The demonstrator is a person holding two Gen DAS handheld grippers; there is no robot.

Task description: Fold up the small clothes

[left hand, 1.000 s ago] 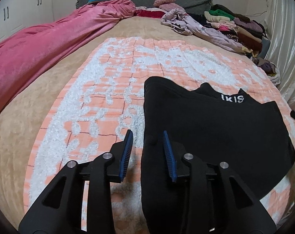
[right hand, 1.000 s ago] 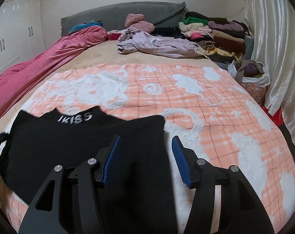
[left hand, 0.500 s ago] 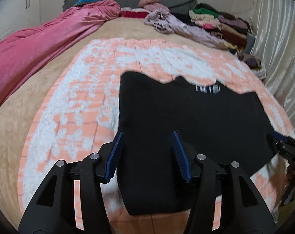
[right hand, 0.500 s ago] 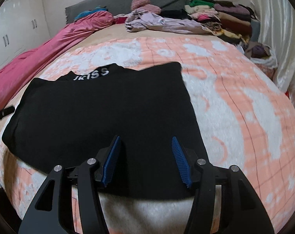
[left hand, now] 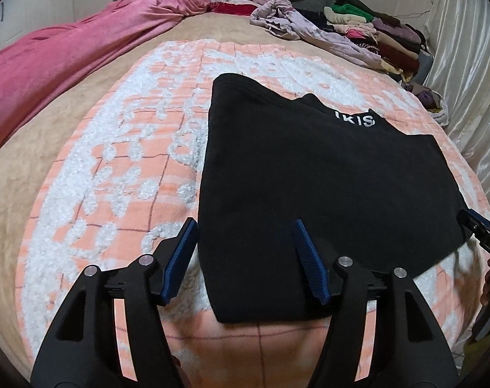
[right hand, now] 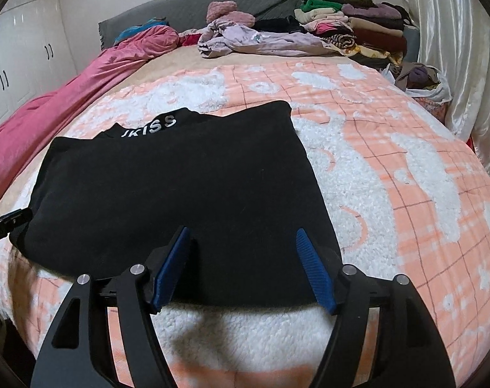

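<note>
A black garment (left hand: 313, 174) with white lettering at its collar lies flat on the orange-and-white blanket (left hand: 125, 148). My left gripper (left hand: 245, 226) is open and empty above the garment's near left corner. In the right wrist view the same garment (right hand: 167, 194) fills the left half. My right gripper (right hand: 241, 236) is open and empty above the garment's near right corner. The right gripper's tip shows at the right edge of the left wrist view (left hand: 478, 229).
A pink quilt (left hand: 70, 48) runs along the bed's left side. A heap of loose clothes (right hand: 261, 38) and a stack of folded ones (right hand: 358, 29) lie by the grey headboard (right hand: 193, 3). A bag of clothes (right hand: 419, 80) stands by the curtain at right.
Both grippers have drawn back toward the bed's near edge and now sit higher. The left jaws opened wider. The garment lies flat, released.
</note>
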